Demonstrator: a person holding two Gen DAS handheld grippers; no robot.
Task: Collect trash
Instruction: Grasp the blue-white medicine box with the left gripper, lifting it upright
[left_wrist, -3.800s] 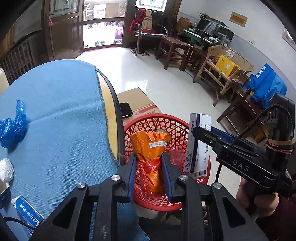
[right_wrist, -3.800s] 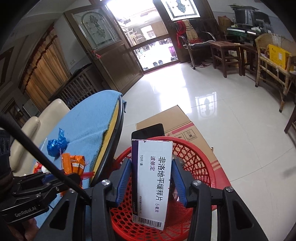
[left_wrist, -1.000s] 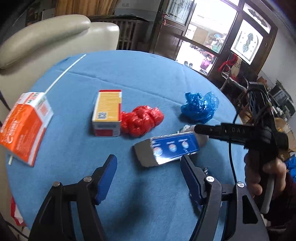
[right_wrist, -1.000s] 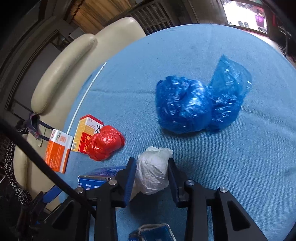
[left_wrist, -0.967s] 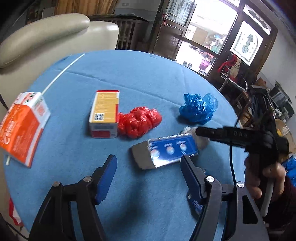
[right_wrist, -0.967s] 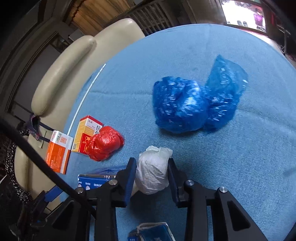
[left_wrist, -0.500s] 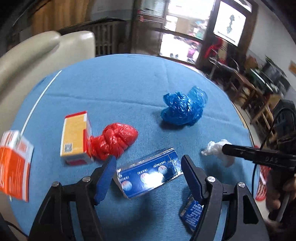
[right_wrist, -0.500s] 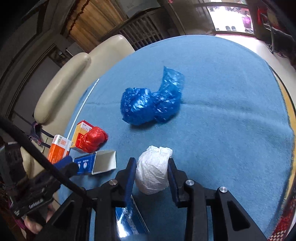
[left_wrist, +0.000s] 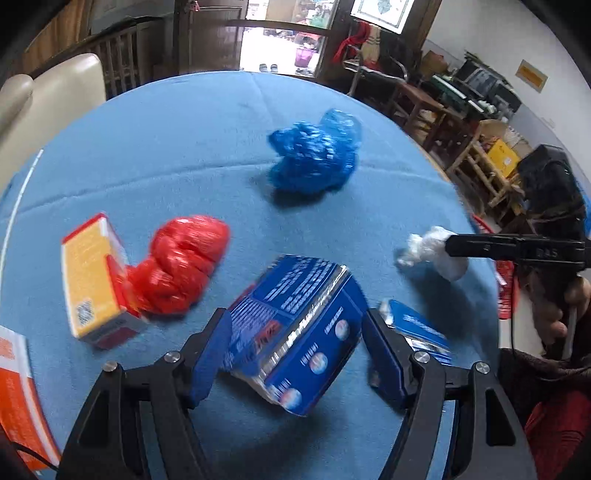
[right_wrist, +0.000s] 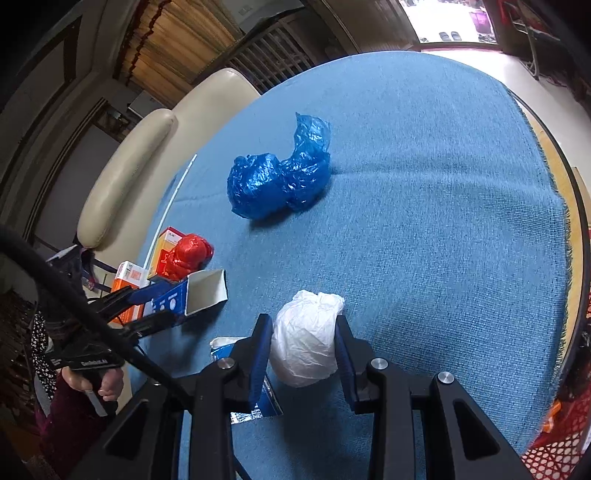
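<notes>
My left gripper (left_wrist: 295, 343) is shut on an open blue carton (left_wrist: 295, 332) and holds it tilted above the blue tablecloth (left_wrist: 184, 140); the carton also shows in the right wrist view (right_wrist: 192, 295). My right gripper (right_wrist: 301, 350) is shut on a white crumpled bag (right_wrist: 306, 347), which also shows in the left wrist view (left_wrist: 432, 254). A blue plastic wad (left_wrist: 314, 158) and a red plastic wad (left_wrist: 181, 266) lie on the cloth.
A yellow-red box (left_wrist: 92, 284) touches the red wad. An orange carton (left_wrist: 18, 398) lies at the left edge. A flat blue box (left_wrist: 417, 328) lies under my grippers. The red basket (right_wrist: 554, 450) stands off the table's right edge. A cream sofa (right_wrist: 147, 155) is behind.
My left gripper has closed on the blue carton and lifted it. My right gripper has carried the white bag up and toward the table's right edge.
</notes>
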